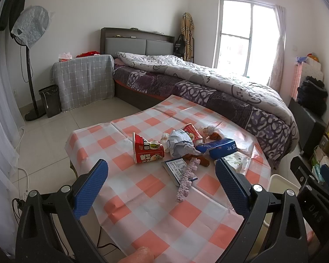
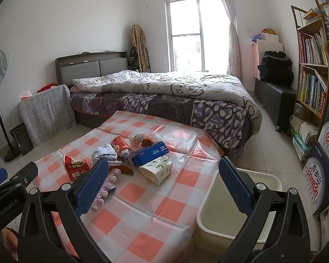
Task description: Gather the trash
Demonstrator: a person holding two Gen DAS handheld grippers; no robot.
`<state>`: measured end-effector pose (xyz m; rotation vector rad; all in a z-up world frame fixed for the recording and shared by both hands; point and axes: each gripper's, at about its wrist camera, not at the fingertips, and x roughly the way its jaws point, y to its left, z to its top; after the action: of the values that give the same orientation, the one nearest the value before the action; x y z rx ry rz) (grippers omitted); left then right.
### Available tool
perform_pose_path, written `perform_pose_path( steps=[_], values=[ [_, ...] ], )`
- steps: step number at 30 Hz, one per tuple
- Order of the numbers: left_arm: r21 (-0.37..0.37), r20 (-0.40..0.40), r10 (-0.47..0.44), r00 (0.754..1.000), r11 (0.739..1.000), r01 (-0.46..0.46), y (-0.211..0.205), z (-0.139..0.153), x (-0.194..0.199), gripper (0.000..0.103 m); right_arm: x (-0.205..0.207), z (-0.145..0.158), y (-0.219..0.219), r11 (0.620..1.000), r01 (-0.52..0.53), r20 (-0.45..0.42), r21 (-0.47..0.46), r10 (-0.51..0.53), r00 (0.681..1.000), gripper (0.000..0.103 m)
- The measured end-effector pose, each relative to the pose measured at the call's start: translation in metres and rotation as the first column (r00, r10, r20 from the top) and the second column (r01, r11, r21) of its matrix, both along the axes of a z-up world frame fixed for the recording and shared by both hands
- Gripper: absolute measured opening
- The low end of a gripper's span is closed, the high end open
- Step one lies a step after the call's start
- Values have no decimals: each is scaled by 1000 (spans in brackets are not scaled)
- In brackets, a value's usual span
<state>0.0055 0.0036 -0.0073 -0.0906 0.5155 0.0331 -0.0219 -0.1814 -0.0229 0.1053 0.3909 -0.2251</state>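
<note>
Trash [image 1: 182, 151] heaped on checkered table [image 1: 142, 208]; both tongs [image 1: 162, 188] [image 2: 163, 183] wide, empty.

"Ganten" in red runs sideways on the white water cartons [image 2: 318, 175] stacked by the bookshelf. The left gripper's black body [image 2: 2, 206] reads "GenRobot.AI". Chinese print on the red noodle cups [image 1: 148, 153] is too small to read.

We see table [image 2: 142, 208] before bed [image 2: 186, 100]. Trash heaped mid-table: noodle cup [image 2: 75, 167] leftmost, crumpled paper [image 2: 104, 151] behind it, box [image 2: 150, 153] right of paper, tissue pack [image 2: 156, 168] just before box. Bin [image 2: 272, 179] on floor right of table. Bookshelf [image 2: 311, 65] far right.
</note>
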Motion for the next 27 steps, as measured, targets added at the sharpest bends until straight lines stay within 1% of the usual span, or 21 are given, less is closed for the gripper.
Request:
perform_pose_path(
  steps=[27],
  values=[
    [-5, -9, 1, 1000, 1000, -1, 1, 3, 2, 96, 0, 1, -2, 1000, -1, -1, 10, 1, 1000, 96]
  ],
)
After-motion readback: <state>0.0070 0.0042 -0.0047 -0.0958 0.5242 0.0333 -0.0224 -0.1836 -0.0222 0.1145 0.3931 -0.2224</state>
